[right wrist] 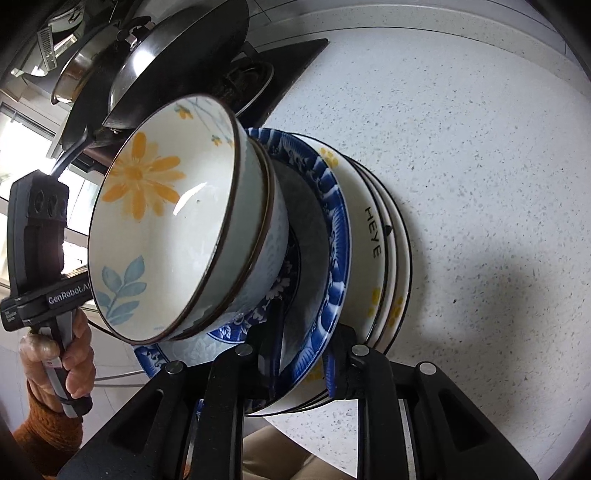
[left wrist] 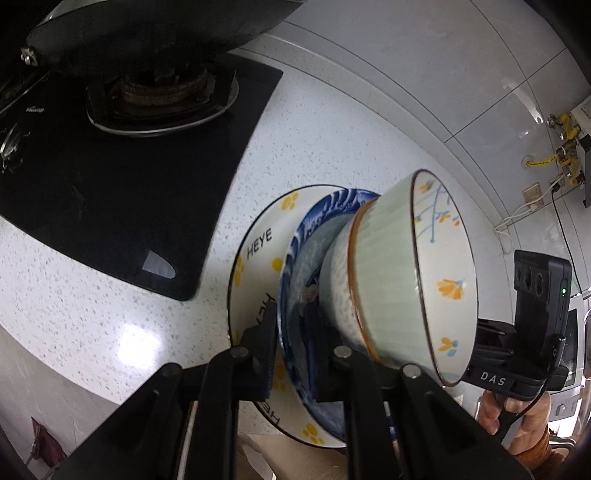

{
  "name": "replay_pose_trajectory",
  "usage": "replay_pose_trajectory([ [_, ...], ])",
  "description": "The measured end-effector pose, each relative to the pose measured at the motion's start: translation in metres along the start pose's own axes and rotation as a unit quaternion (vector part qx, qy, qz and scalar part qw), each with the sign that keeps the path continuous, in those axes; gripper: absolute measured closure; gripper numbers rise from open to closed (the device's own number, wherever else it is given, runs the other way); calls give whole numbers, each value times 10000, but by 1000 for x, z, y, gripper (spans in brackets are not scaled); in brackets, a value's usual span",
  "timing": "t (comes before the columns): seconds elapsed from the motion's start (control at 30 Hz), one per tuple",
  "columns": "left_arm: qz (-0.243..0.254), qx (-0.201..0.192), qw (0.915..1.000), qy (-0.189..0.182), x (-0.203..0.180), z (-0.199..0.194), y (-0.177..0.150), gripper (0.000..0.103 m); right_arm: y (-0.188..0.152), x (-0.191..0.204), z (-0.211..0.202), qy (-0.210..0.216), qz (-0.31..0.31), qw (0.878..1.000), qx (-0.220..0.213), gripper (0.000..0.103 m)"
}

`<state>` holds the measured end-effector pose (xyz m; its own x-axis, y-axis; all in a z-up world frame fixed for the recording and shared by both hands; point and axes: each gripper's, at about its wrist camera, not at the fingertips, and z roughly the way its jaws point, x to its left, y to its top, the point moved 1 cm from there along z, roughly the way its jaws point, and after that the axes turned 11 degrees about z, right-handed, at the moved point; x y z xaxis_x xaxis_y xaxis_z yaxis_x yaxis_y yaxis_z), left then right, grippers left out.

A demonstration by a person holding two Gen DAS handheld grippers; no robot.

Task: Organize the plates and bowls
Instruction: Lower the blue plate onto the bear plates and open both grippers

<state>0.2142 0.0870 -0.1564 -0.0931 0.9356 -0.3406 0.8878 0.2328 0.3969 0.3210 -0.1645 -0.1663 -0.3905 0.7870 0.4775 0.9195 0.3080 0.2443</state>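
Bowls [right wrist: 177,221] sit nested on blue plates [right wrist: 325,229] and "HEYE" plates [right wrist: 373,236], the stack carried above the speckled tabletop [right wrist: 480,147]. Left tool [left wrist: 291,332] and right tool [right wrist: 306,354] each pinch opposite plate rims. Tilting could slide the bowls off; uneven grip could drop plates. Stove [left wrist: 110,184] and wok [left wrist: 147,29] stand nearby.
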Motion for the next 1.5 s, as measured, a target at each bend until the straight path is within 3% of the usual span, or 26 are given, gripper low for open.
replay_pose_trajectory([
  [0.27, -50, 73, 10000, 35, 3, 6, 0, 91, -1, 11, -2, -239, -120, 9996, -118, 84],
  [0.53, 136, -259, 9988, 390, -5, -8, 4, 89, -10, 23, -26, -436, -388, 9962, -642, 83],
  [0.63, 283, -450, 9969, 584, -11, -17, 5, 88, -14, 28, -41, -535, -554, 9926, -938, 77],
  [0.7, 353, -605, 9954, 659, -16, -24, 6, 88, -15, 30, -50, -633, -609, 9890, -1190, 63],
  [0.97, 819, -1541, 9794, 1012, -32, -69, 10, 88, -25, 28, -82, -972, -662, 9751, -1882, 43],
  [1.23, 1230, -2114, 9657, 872, -47, -112, 11, 88, -45, 32, -108, -1476, -372, 9572, -2460, 40],
  [1.5, 2152, -2555, 9408, 571, -52, -174, -30, 88, -101, 68, -133, -1903, 153, 9268, -3235, 32],
])
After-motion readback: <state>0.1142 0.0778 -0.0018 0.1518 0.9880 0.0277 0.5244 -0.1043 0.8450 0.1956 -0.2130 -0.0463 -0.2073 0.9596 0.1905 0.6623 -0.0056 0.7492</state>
